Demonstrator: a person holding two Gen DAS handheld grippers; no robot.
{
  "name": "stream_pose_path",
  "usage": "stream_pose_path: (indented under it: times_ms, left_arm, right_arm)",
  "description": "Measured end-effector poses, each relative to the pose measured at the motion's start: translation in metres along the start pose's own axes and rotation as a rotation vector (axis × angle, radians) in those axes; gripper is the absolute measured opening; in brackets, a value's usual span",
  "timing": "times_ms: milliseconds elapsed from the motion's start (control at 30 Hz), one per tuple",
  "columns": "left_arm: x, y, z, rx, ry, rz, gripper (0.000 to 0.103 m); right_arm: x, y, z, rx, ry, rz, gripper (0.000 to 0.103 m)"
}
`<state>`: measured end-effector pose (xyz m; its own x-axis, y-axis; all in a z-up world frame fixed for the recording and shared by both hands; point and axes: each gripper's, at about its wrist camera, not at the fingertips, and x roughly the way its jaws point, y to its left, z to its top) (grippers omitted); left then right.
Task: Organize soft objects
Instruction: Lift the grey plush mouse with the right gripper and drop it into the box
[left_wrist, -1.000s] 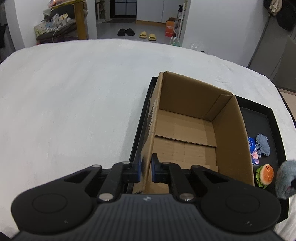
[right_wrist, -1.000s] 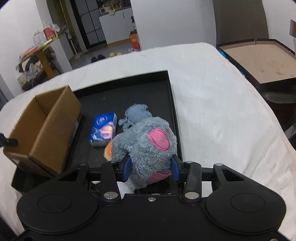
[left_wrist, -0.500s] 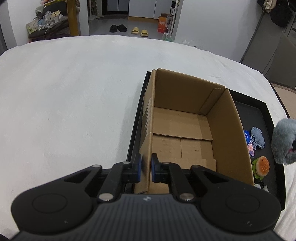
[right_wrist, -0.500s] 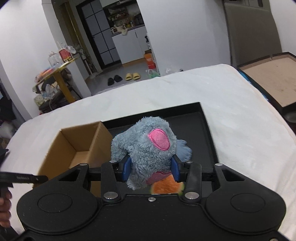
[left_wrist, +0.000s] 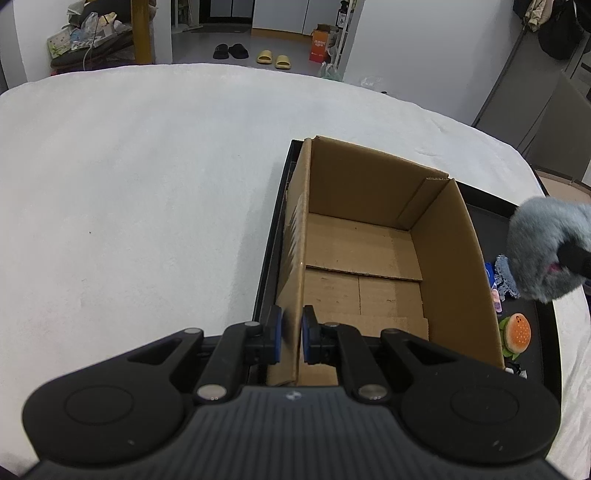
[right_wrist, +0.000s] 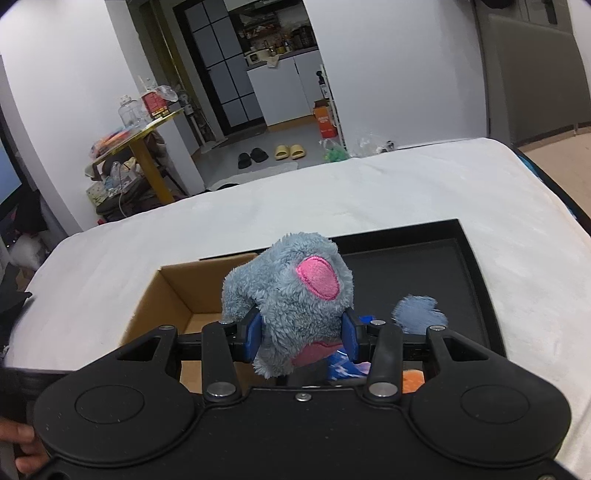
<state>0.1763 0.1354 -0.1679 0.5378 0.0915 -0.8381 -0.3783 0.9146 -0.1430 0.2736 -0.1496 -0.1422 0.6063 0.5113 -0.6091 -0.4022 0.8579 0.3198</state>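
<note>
An open, empty cardboard box (left_wrist: 373, 258) stands in the left part of a black tray (left_wrist: 543, 325). My left gripper (left_wrist: 291, 334) is shut on the box's near left wall. My right gripper (right_wrist: 301, 338) is shut on a grey plush toy (right_wrist: 291, 291) with a pink patch and holds it in the air over the box's right wall (right_wrist: 207, 291). The plush also shows at the right edge of the left wrist view (left_wrist: 546, 247). A burger toy (left_wrist: 515, 334), a blue packet (left_wrist: 489, 273) and a blue-grey cloth (right_wrist: 417, 312) lie in the tray right of the box.
The tray sits on a white fuzzy cover (left_wrist: 140, 192) that spreads wide to the left and behind. The tray's raised black rim (right_wrist: 476, 258) borders the right side. A room with slippers (right_wrist: 290, 151) and a yellow table (right_wrist: 147, 162) lies beyond.
My right gripper has lifted the grey plush off the tray and carried it left, to above the box's right side. My left gripper has kept its hold on the box wall.
</note>
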Motion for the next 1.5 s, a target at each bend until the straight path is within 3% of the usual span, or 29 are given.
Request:
stream_pose_path:
  times_ms: [667,967,1233,1300,1400,1500]
  left_arm:
    - [0.002,0.002,0.006,-0.03,0.037,0.004,0.01]
    - [0.002,0.001,0.007,-0.043,0.045,0.013,0.01]
    - [0.003,0.004,0.008,-0.07,0.054,0.005,0.01]
    - [0.004,0.005,0.009,-0.075,0.056,0.006,0.01]
    - [0.005,0.006,0.009,-0.079,0.062,0.008,0.01]
    - [0.006,0.008,0.01,-0.089,0.062,0.005,0.01]
  right_arm:
    - [0.036,0.081,0.002,-0.115,0.024,0.044,0.042]
    - [0.046,0.103,-0.005,-0.208,0.056,-0.007,0.043]
    - [0.061,0.118,-0.004,-0.244,0.065,-0.003,0.043]
    - [0.062,0.121,-0.001,-0.241,0.032,0.036,0.046]
    - [0.063,0.122,0.002,-0.223,0.002,0.058,0.062]
    - [0.061,0.12,0.001,-0.224,0.013,0.064,0.063]
